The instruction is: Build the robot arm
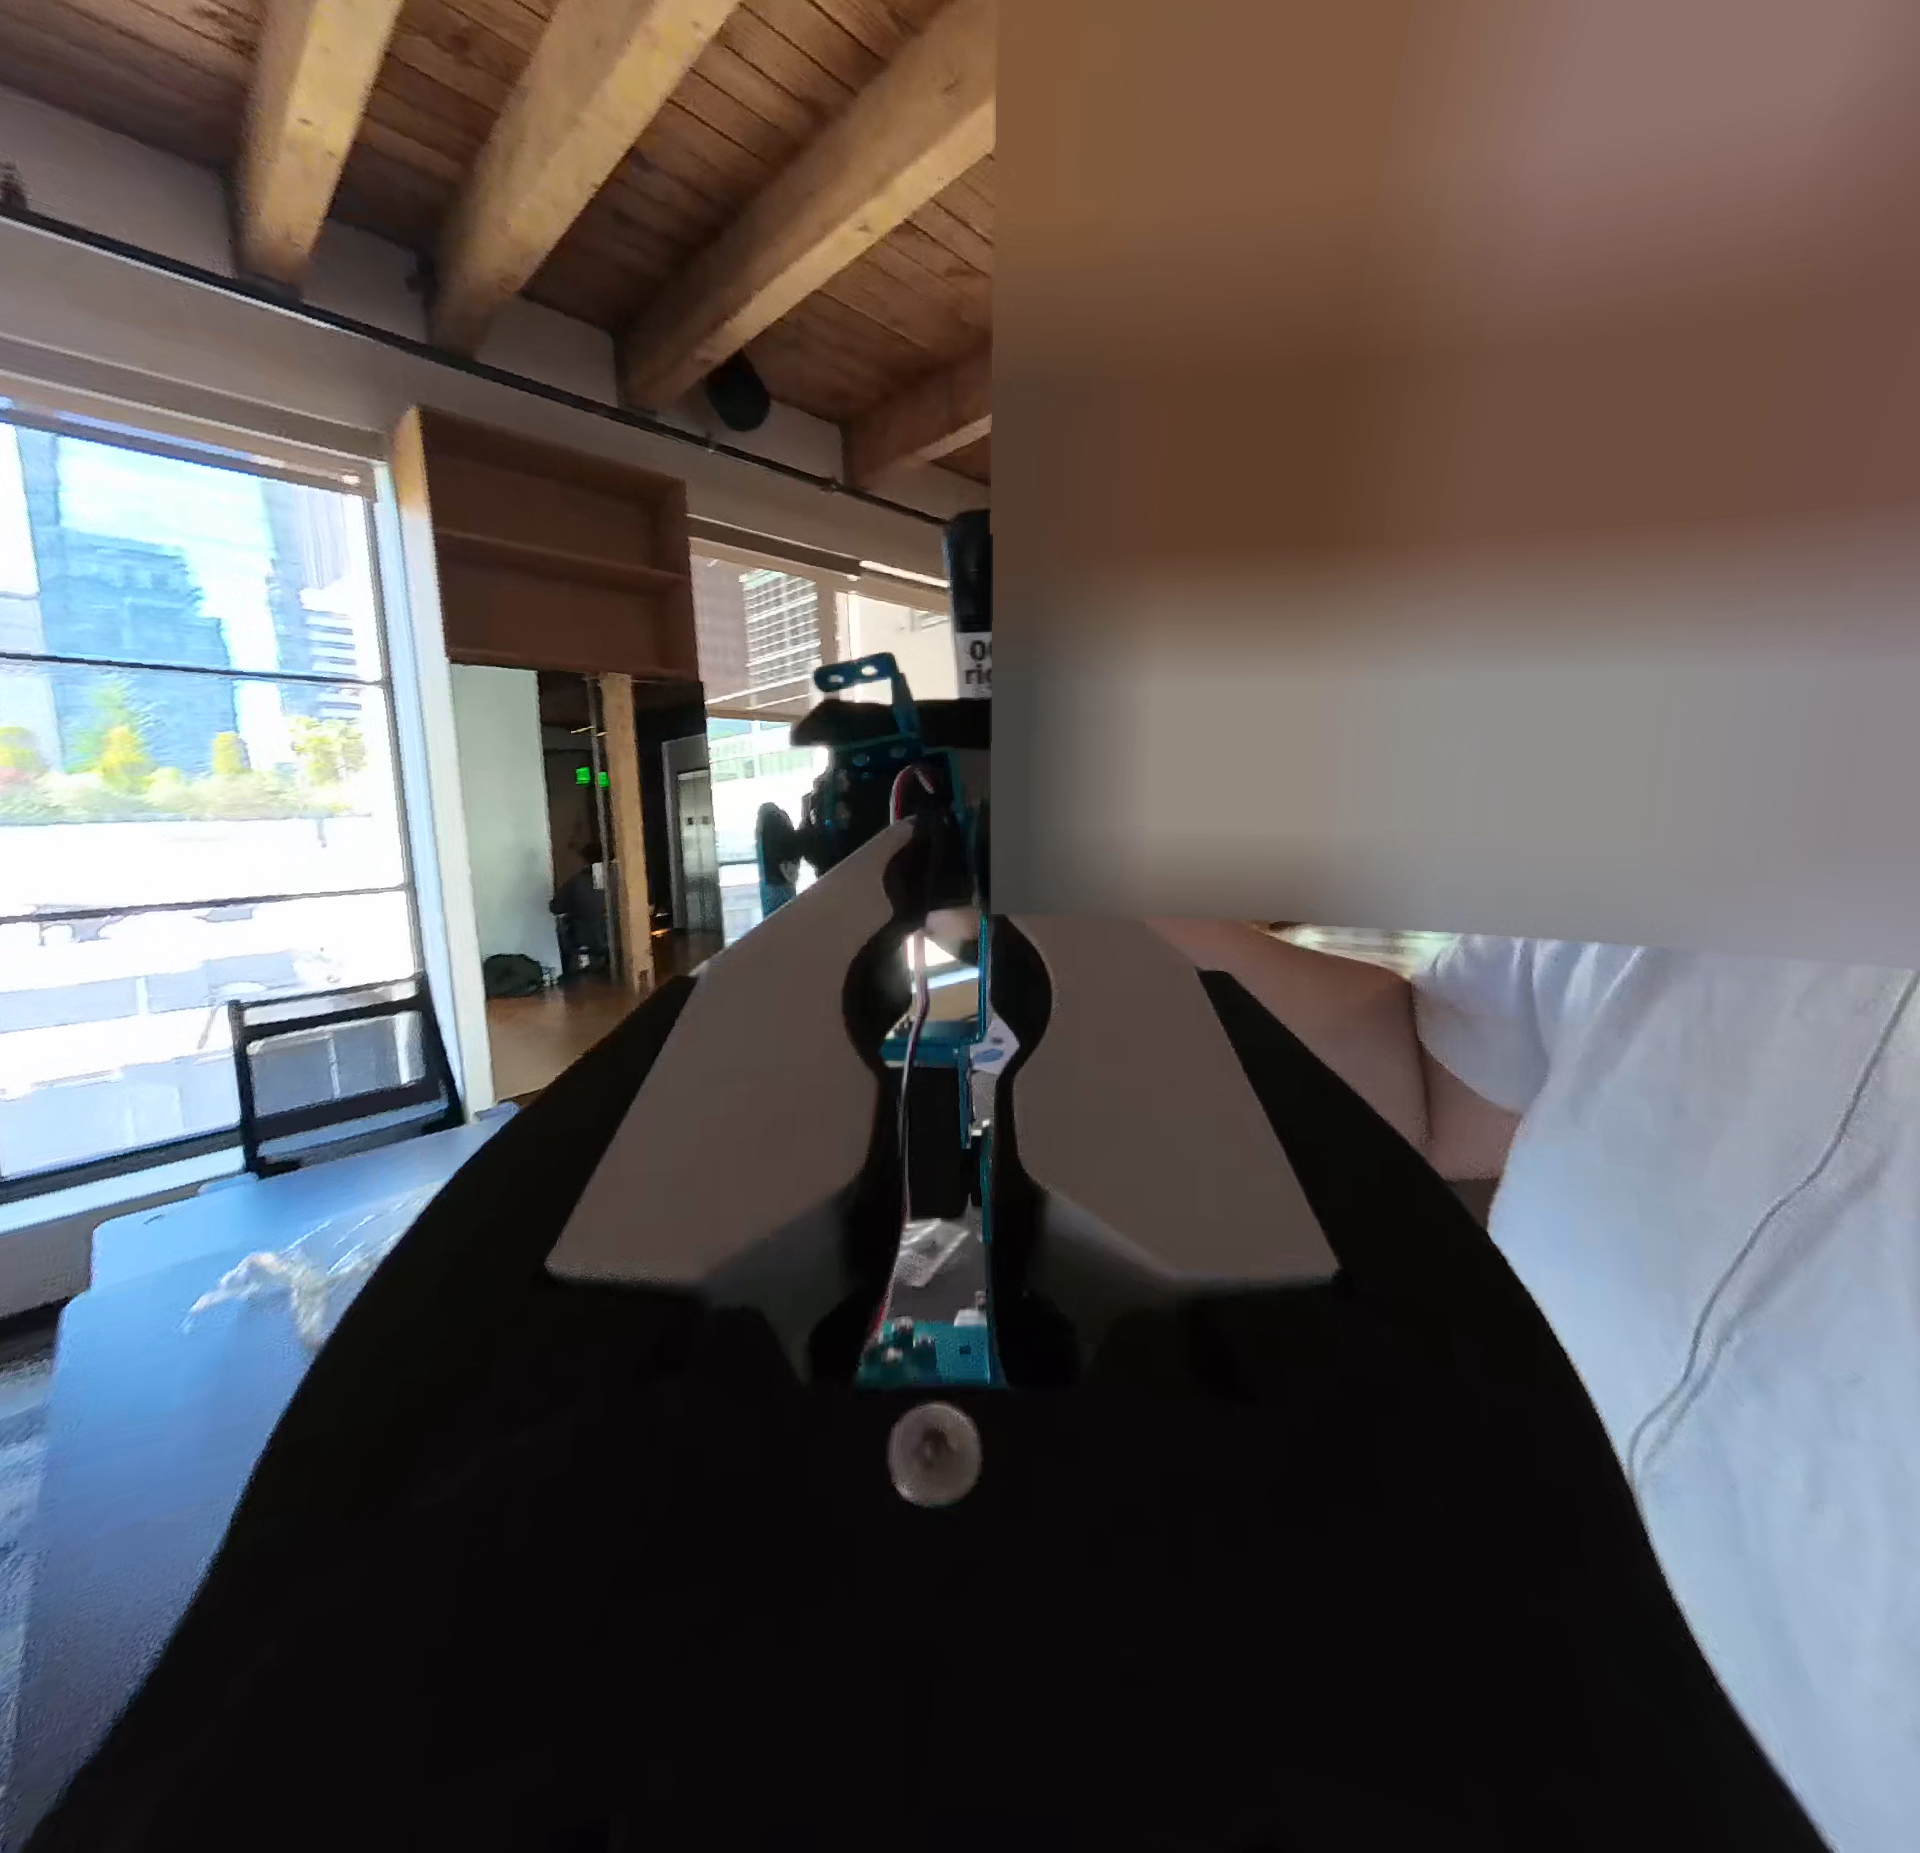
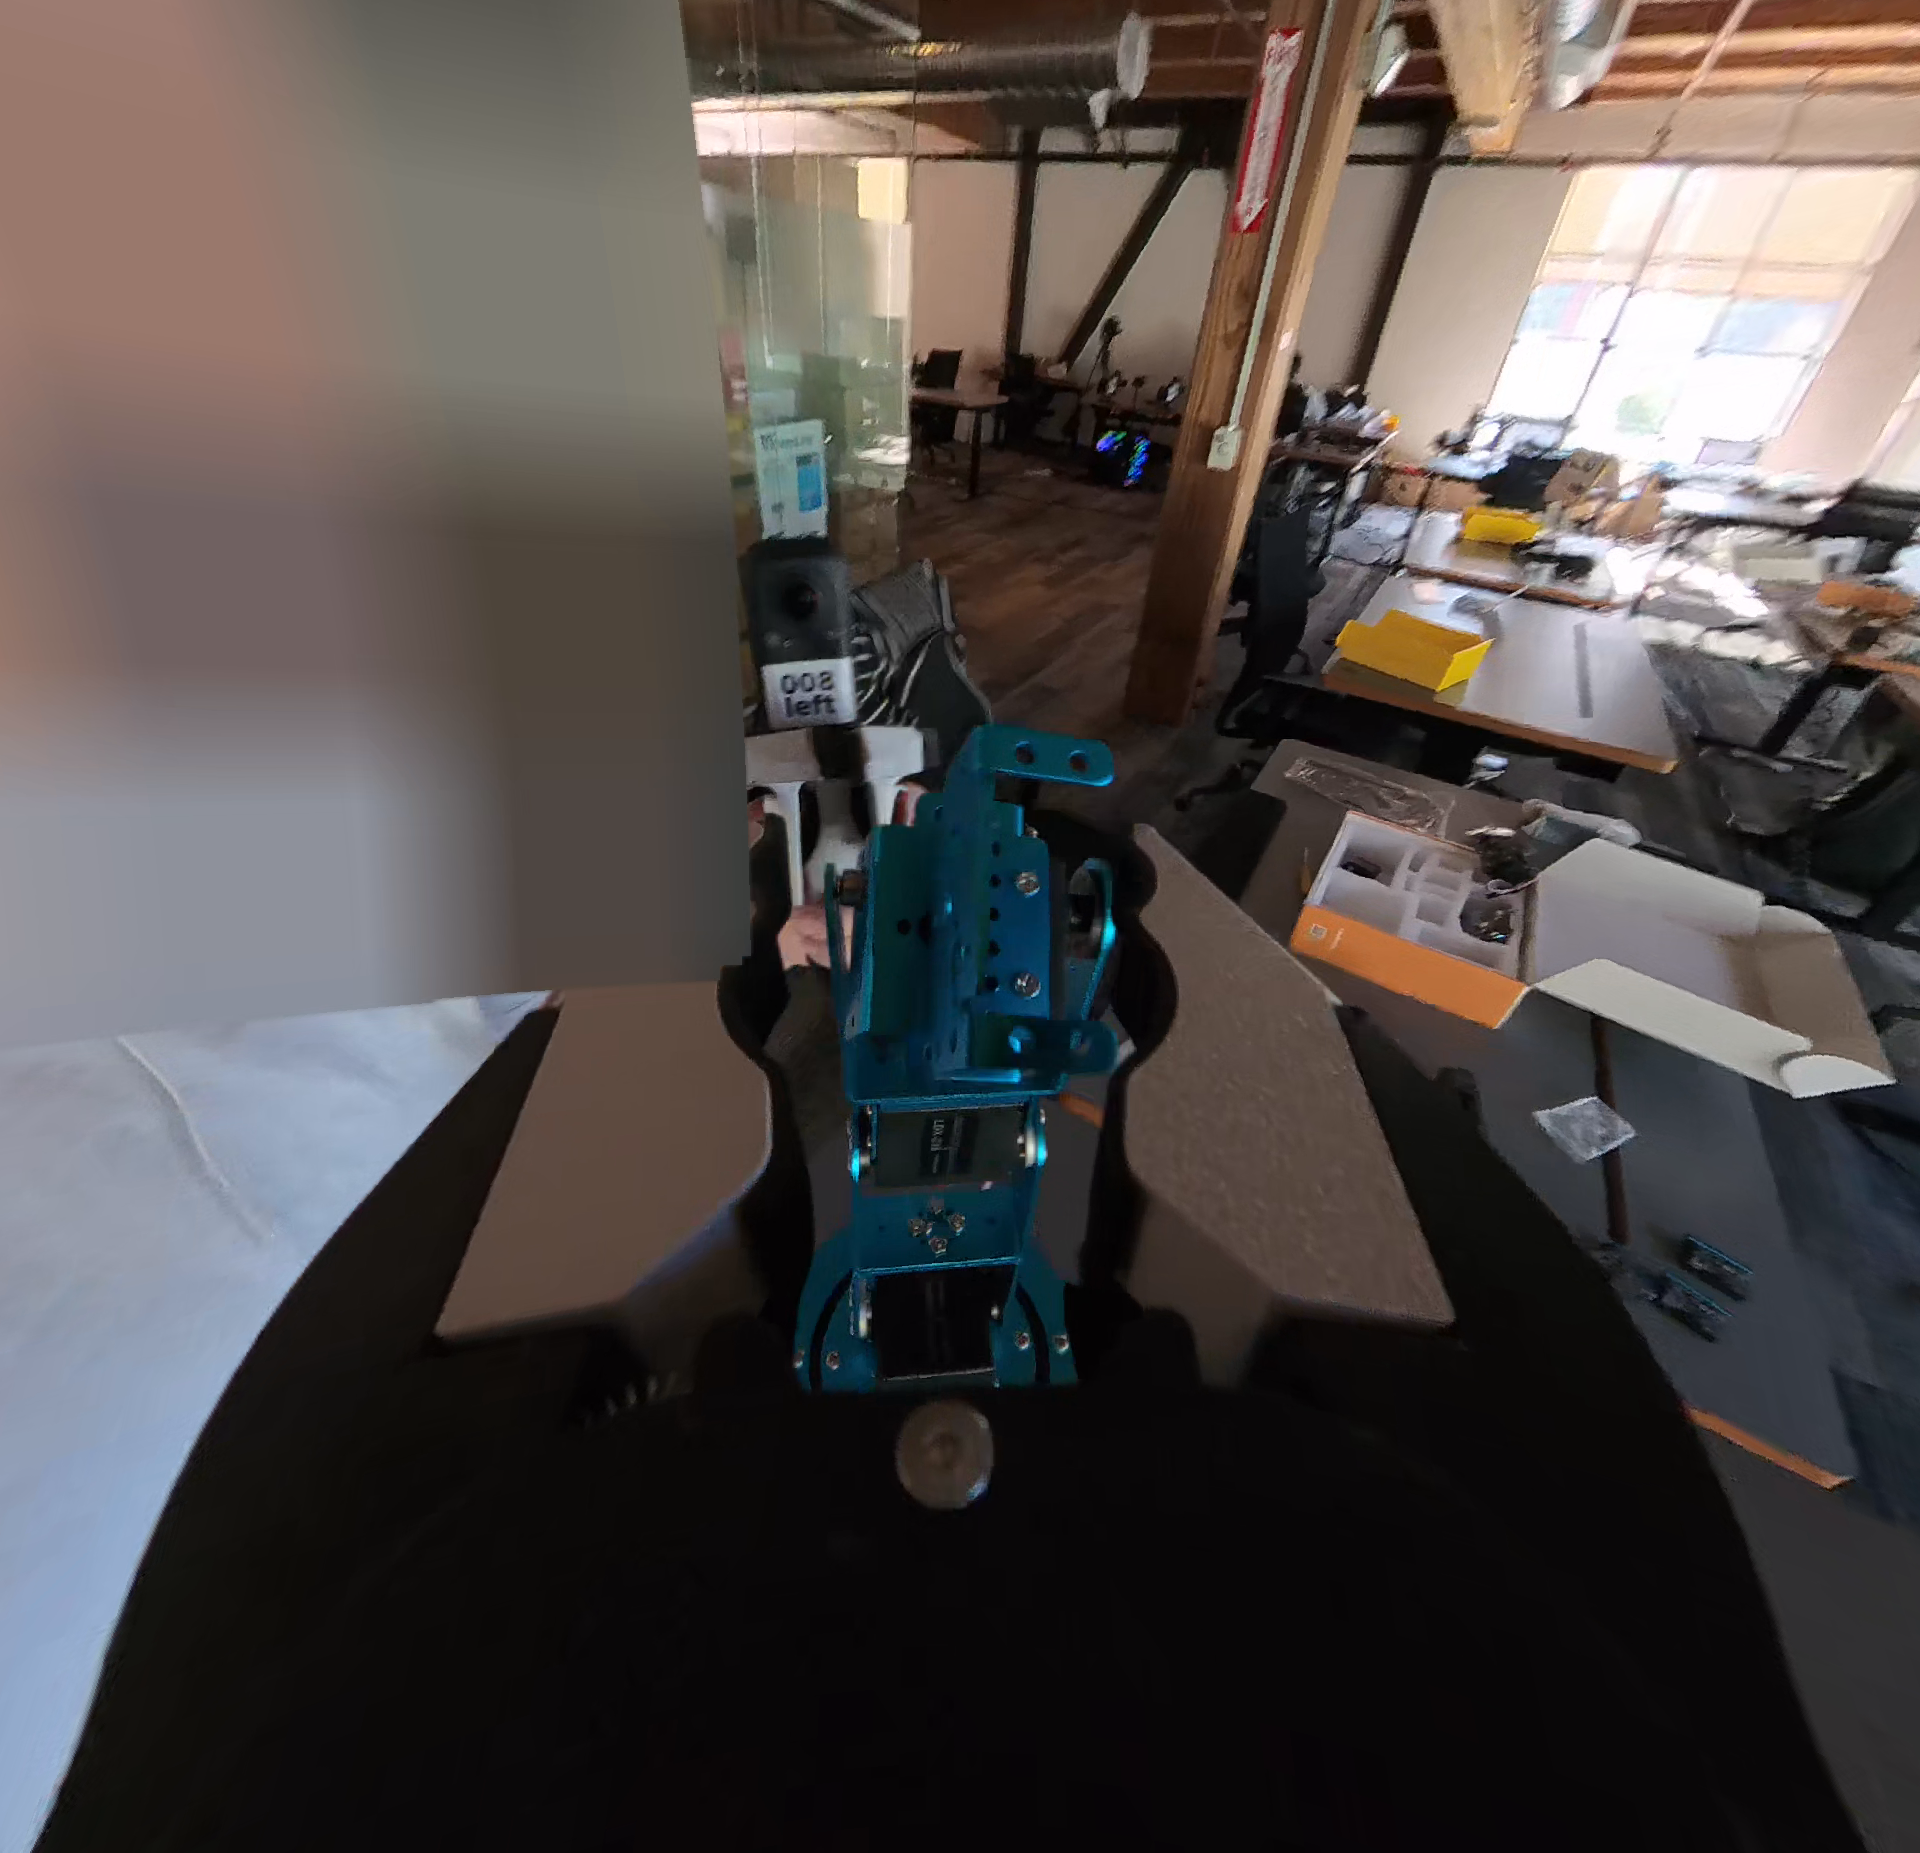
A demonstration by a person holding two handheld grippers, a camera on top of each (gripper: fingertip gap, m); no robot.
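One blue servo-bracket assembly [image 2: 961, 1055] clamped between two hand-held grippers, left [image 1: 940, 982] and right [image 2: 951, 982].

Teal metal bracket assembly [image 2: 951, 1055]; yellow bins [image 2: 1408, 648]; white shirt [image 1: 1714, 1232].

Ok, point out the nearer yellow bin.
The yellow bin at the front desk's left end, lower in the right wrist view; the other bin sits on the desk behind.
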